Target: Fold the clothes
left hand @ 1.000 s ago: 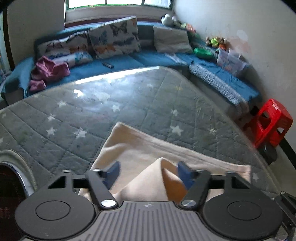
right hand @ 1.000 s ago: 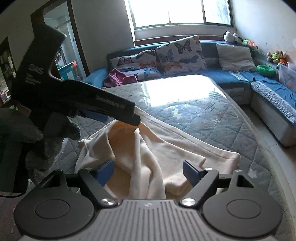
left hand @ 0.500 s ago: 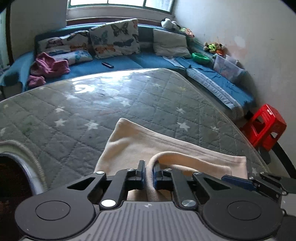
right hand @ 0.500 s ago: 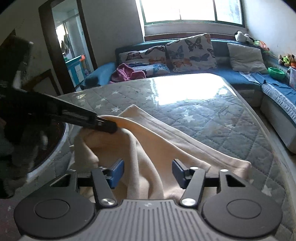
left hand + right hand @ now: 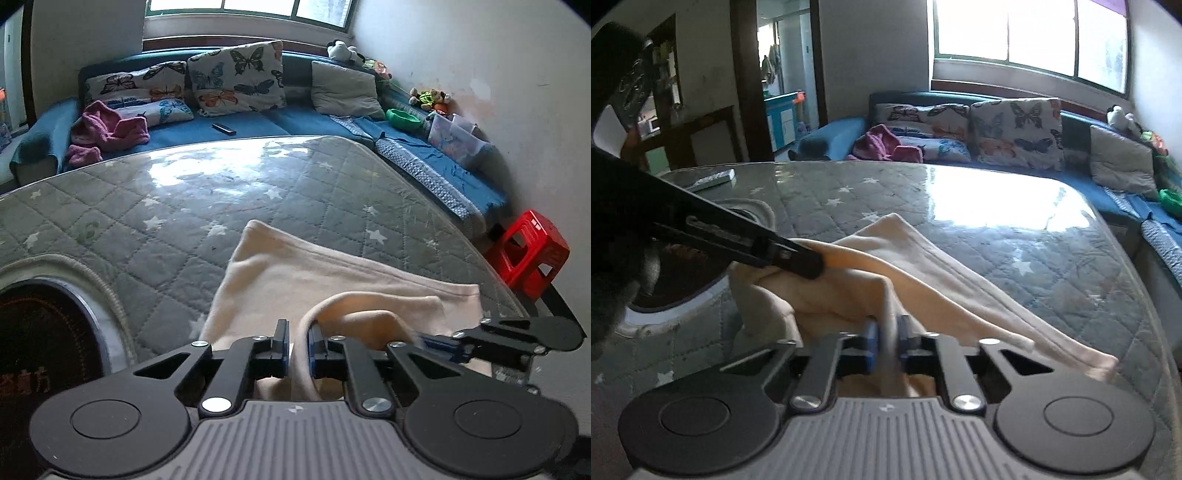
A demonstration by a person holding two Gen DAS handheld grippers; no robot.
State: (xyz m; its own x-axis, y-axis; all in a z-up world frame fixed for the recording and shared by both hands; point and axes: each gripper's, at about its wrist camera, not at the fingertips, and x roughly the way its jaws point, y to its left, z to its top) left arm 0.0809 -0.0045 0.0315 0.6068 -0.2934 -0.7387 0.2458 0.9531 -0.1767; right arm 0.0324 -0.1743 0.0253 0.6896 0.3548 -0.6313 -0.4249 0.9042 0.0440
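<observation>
Cream garment [image 5: 332,273] lies rumpled on the quilted counter [image 5: 184,206]; left claw [image 5: 297,345] and right claw [image 5: 886,341], just closed, each pinch a fold.

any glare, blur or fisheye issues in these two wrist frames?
Left wrist: window glare on the quilted table cover, rim bent by the fisheye, cream garment sharp. Right wrist: blown-out window, a washed-out patch on the cover, motion blur on cloth at the right tool; left tool dark against the light.
</observation>
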